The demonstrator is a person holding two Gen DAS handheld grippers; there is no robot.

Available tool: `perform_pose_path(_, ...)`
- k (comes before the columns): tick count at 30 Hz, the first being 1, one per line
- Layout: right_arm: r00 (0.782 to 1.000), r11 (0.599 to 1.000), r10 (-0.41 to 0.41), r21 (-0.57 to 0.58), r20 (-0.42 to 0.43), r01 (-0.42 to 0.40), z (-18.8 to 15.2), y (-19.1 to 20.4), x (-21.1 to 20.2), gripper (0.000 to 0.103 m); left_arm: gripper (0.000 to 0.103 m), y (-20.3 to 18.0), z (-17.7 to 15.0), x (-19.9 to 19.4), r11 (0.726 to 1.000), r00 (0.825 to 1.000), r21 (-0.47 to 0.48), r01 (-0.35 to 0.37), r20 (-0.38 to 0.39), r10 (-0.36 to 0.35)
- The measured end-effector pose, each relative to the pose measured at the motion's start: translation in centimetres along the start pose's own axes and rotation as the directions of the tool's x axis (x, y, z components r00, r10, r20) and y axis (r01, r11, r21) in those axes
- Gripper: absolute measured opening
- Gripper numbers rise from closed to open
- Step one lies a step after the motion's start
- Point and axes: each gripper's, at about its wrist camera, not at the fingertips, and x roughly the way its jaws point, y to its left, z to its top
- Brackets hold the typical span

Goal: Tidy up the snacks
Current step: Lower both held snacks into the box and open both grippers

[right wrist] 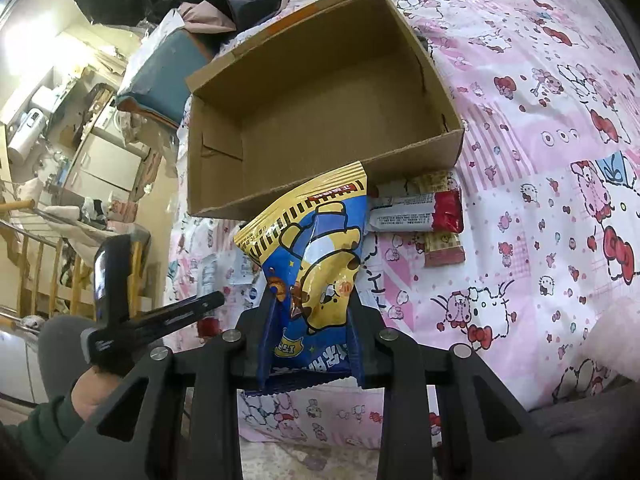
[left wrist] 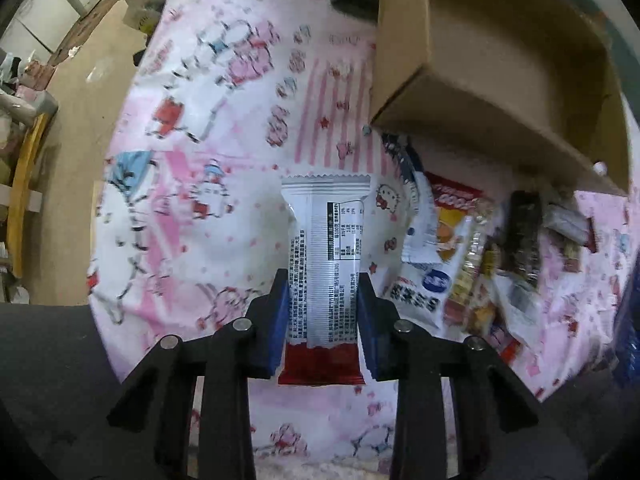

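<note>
Two snacks are in hand: the left gripper [left wrist: 323, 300] is clamped on a bar [left wrist: 326, 264], the right gripper [right wrist: 311, 312] on a blue bag [right wrist: 316, 264]. The box [right wrist: 408, 156], at twelve o'clock of the bag, looks empty; loose snacks [left wrist: 472, 264] lie at three o'clock of the bar, so nearly all sorting remains.

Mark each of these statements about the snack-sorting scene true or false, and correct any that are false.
1. The left gripper is shut on a silver and red snack bar. True.
2. The right gripper is open and holds nothing. False: it is shut on a blue and yellow snack bag.
3. The cardboard box already has several snacks inside. False: no snacks show inside the box in either view.
4. A pile of snack packets lies on the patterned sheet beside the box. True.
5. The box stands on a bare wooden table. False: it rests on the pink cartoon-print sheet.
</note>
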Motion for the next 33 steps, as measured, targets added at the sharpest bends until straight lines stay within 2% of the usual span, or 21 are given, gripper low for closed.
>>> perform_pose_path(2,1.0,0.999,0.025,0.027,-0.001,-0.024,0.3,-0.2,-0.3,0.032,0.028,0.3,0.1,-1.7,1.0,0.999,-0.012,0.018,0.031,-0.018)
perform_pose_path(5,0.998,0.996,0.064,0.055,0.021,-0.065,1.5,0.0,-1.2,0.032,0.028,0.5,1.2,-5.0,0.999,0.992,-0.021,0.044,0.117,-0.041)
perform_pose_path(10,0.998,0.998,0.047,0.048,0.043,-0.049,4.2,0.6,-1.5,0.032,0.028,0.3,4.5,-9.1,0.996,0.973,0.009,0.089,0.212,-0.089)
perform_pose_path(14,0.997,0.998,0.035,0.041,0.065,-0.037,6.7,1.1,-1.3,0.032,0.028,-1.4,7.3,-10.7,0.996,0.957,0.071,0.052,0.282,-0.07)
perform_pose_path(18,0.996,0.999,0.017,0.033,0.082,-0.02,9.5,1.4,-0.3,0.032,0.028,-3.7,9.8,-10.4,0.99,0.944,0.132,0.042,0.32,-0.082)
perform_pose_path(24,0.996,0.999,-0.008,0.048,0.086,0.004,12.1,0.3,2.8,0.032,0.028,-7.2,11.2,-8.9,0.975,0.932,0.213,0.068,0.336,-0.138)
perform_pose_path(27,0.996,0.998,-0.013,0.058,0.088,0.007,12.4,-0.7,4.1,0.032,0.028,-8.3,11.5,-7.4,0.968,0.927,0.243,0.068,0.342,-0.151)
perform_pose_path(33,0.996,0.996,-0.049,0.077,0.072,0.044,12.0,-1.9,6.0,0.032,0.028,-9.7,11.8,-5.0,0.961,0.932,0.272,0.05,0.334,-0.143)
